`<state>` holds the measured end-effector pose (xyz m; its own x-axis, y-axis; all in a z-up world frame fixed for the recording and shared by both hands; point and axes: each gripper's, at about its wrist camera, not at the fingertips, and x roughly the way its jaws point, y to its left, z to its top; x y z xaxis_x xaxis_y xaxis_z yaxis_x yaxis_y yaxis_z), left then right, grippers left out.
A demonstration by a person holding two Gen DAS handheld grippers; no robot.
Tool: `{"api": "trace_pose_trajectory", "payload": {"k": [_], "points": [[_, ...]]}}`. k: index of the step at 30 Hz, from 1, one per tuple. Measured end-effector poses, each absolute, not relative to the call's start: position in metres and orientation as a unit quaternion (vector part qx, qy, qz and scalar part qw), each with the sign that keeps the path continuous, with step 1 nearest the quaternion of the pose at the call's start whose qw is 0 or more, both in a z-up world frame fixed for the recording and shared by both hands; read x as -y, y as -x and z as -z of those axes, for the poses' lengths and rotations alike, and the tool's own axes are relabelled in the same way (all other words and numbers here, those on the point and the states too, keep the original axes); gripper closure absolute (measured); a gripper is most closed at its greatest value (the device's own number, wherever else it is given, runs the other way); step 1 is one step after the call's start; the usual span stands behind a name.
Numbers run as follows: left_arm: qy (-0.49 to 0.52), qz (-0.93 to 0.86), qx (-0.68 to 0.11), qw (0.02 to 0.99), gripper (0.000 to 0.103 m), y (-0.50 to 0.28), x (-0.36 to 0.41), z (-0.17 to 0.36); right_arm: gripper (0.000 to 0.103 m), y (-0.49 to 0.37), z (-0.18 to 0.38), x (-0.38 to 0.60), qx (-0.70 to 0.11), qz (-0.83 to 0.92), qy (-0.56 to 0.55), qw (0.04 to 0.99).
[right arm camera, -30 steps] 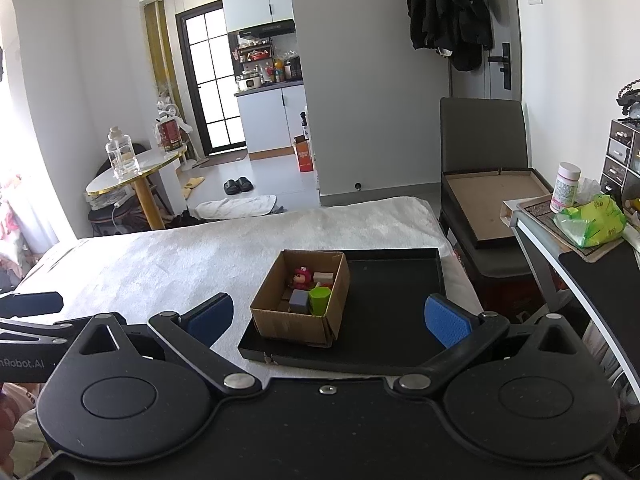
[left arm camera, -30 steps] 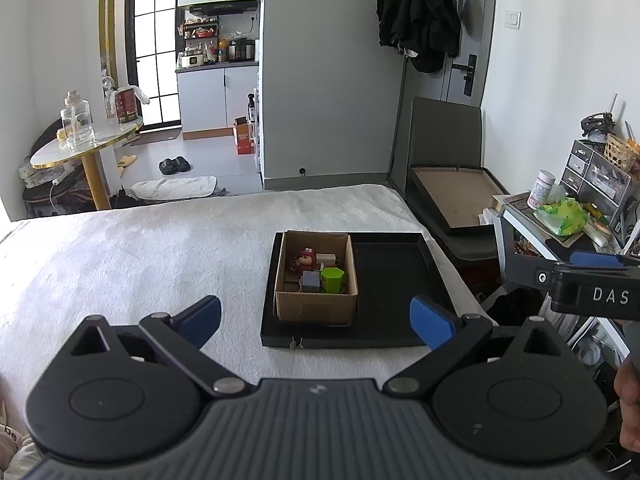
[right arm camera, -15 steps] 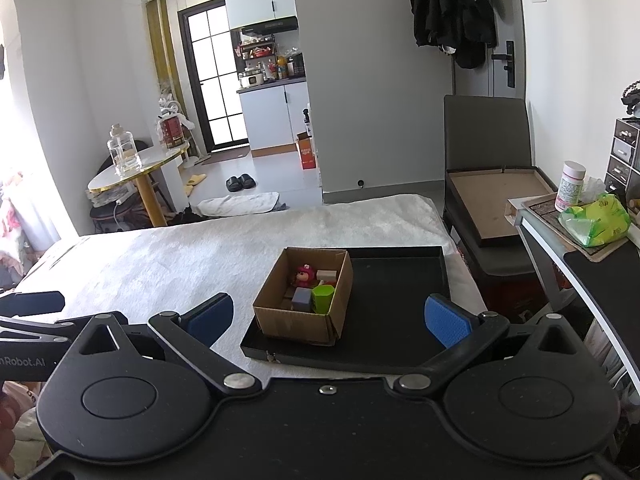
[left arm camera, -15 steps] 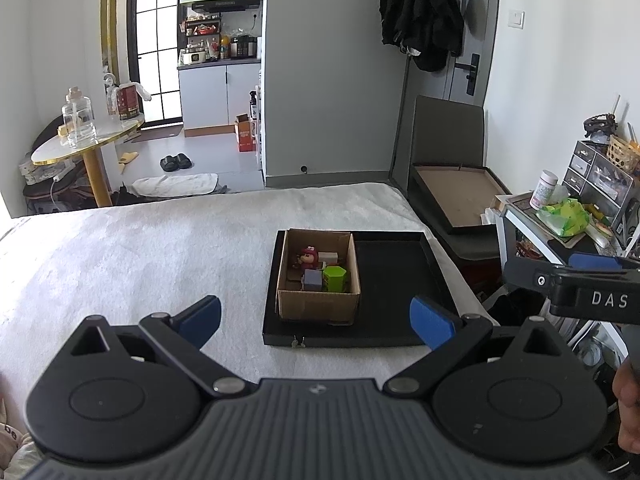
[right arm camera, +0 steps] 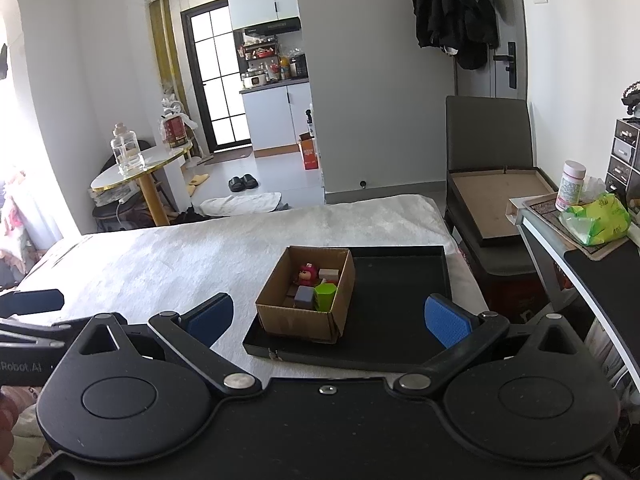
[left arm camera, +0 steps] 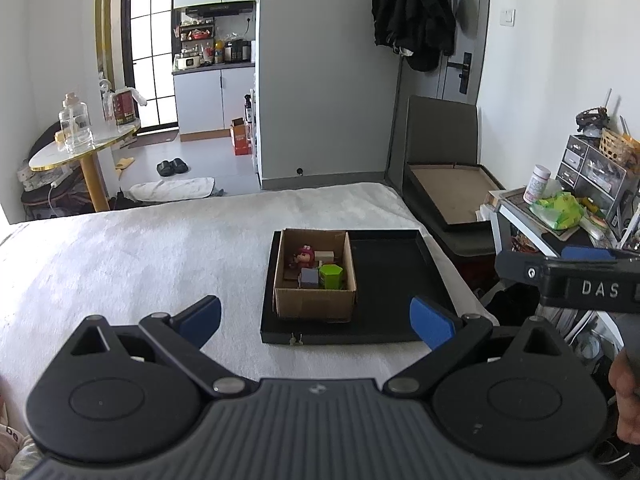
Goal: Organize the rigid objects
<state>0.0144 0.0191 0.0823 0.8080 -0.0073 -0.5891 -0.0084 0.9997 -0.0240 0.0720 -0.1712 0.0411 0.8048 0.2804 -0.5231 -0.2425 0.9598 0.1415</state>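
Note:
A small cardboard box (left arm camera: pixel 314 304) (right arm camera: pixel 296 322) stands in the left part of a black tray (left arm camera: pixel 392 276) (right arm camera: pixel 396 280) on a white bed. Inside it lie a red figurine (left arm camera: pixel 305 255) (right arm camera: pixel 308 273), a grey cube (left arm camera: pixel 309 278) (right arm camera: pixel 304 297), a green hexagonal block (left arm camera: pixel 331 275) (right arm camera: pixel 325 297) and a beige block (left arm camera: pixel 324 256) (right arm camera: pixel 330 273). My left gripper (left arm camera: pixel 316 318) is open, held back from the tray's near edge with nothing between its fingers. My right gripper (right arm camera: pixel 329 318) is also open and holds nothing, just short of the tray.
The white bed cover (left arm camera: pixel 140 256) stretches left of the tray. A grey chair with an open flat box (left arm camera: pixel 452 196) stands beyond the bed's right corner. A cluttered desk (right arm camera: pixel 580 236) runs along the right. A round side table (left arm camera: pixel 80 148) stands far left.
Both views have drifted slightly; the box and tray sit a little higher in frame than before. Both grippers stay open and nothing was picked up.

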Motion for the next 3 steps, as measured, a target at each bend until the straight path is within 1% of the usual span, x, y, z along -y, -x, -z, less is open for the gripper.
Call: {"api": "trace_pose_trajectory", "payload": {"k": [3], "points": [[0.017, 0.0, -0.314, 0.949, 0.003, -0.019, -0.0215, -0.0824, 0.0, -0.0745, -0.0406, 0.1688, -0.285, -0.136, -0.035, 0.948]]}}
